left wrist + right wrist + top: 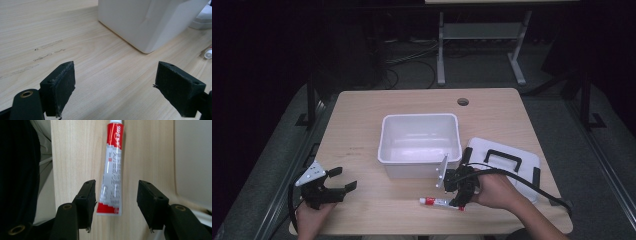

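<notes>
A red and white tube (441, 202) lies flat on the wooden table near its front edge, in front of the white bin (419, 145). My right gripper (458, 201) hangs over the tube's right end. In the right gripper view the gripper (116, 195) is open, and its jaws stand on either side of the crimped end of the tube (112, 170) without touching it. My left gripper (343, 178) rests at the table's front left, open. Bare wood lies between its jaws in the left gripper view (115, 82), with the tube's cap (208, 53) at the far right edge.
The bin (145, 22) looks empty and stands mid-table. A white lid with a black handle (507, 165) lies to its right, behind my right hand. A cable hole (463, 101) sits near the far edge. The table's front edge runs close beside the tube (53, 157).
</notes>
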